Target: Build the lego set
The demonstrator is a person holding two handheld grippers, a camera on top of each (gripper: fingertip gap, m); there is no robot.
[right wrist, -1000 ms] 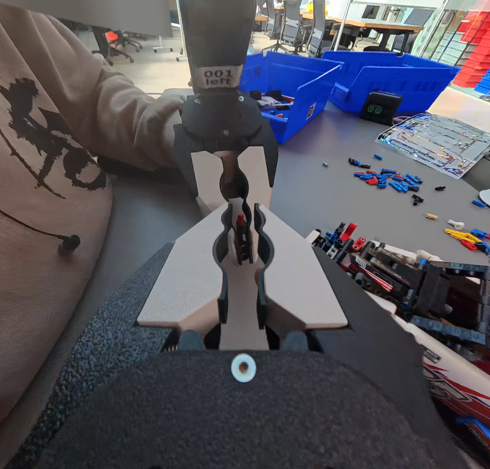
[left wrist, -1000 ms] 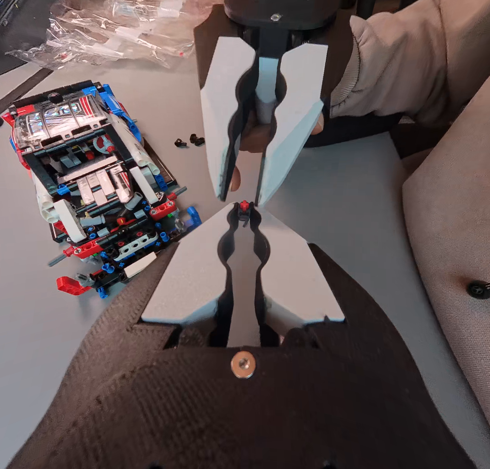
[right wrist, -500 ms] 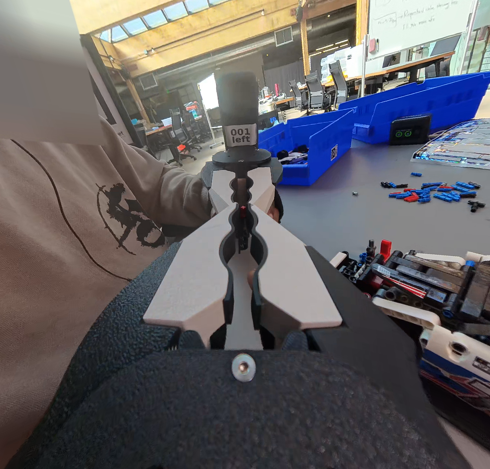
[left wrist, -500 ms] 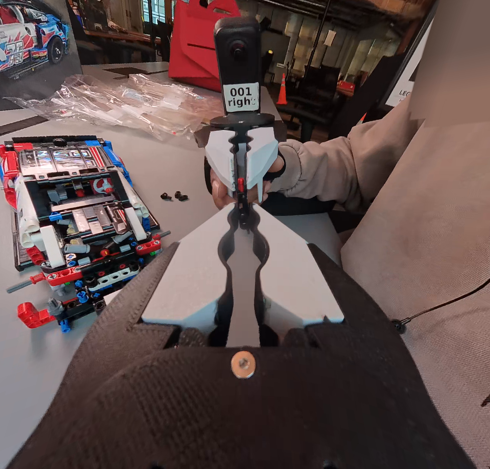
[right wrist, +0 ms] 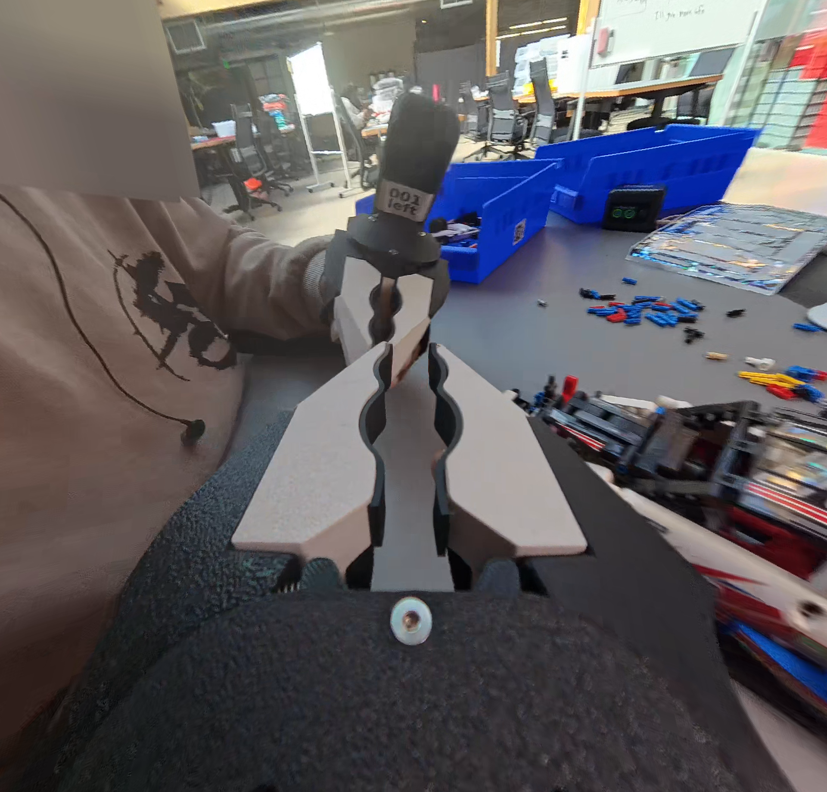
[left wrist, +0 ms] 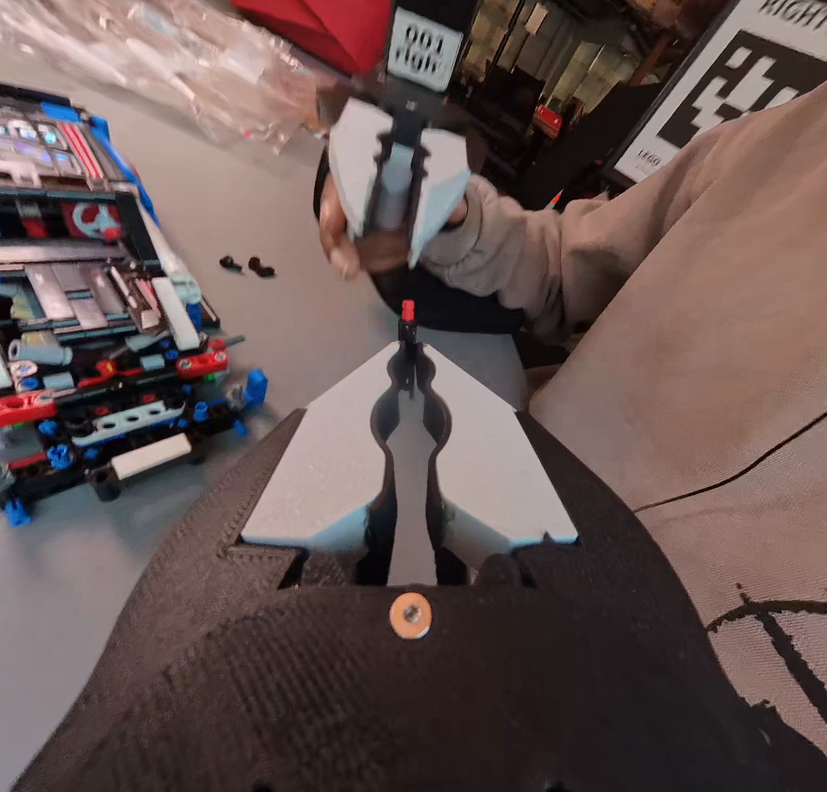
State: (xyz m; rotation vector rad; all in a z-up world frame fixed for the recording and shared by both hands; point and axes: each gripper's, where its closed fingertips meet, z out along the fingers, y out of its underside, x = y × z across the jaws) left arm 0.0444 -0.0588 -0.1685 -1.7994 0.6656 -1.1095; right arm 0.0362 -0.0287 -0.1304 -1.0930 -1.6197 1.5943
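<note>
My left gripper [left wrist: 408, 350] is shut on a small black lego piece with a red pin [left wrist: 407, 318] sticking out past its tips, held above the grey table [left wrist: 277, 215]. My right gripper [right wrist: 408, 353] is open and empty, its jaws a few centimetres apart. It faces the left gripper [right wrist: 393, 345] tip to tip and shows blurred in the left wrist view [left wrist: 384, 246]. The part-built lego car [left wrist: 89, 323] lies on the table to the left, and it also shows in the right wrist view [right wrist: 671, 457].
Two black pins [left wrist: 247, 264] lie beside the car. Clear plastic bags [left wrist: 156, 54] and a red bag [left wrist: 313, 5] sit behind. Blue bins [right wrist: 492, 220], loose blue and red pieces [right wrist: 640, 311] and an instruction booklet [right wrist: 734, 246] lie farther off. The person's beige sweatshirt [right wrist: 112, 367] is close by. My right fingertips sit around 5 cm from my left ones.
The right gripper, shut on the small piece half a second ago, has opened and drawn back. The left gripper still holds the piece. Both views have swung.
</note>
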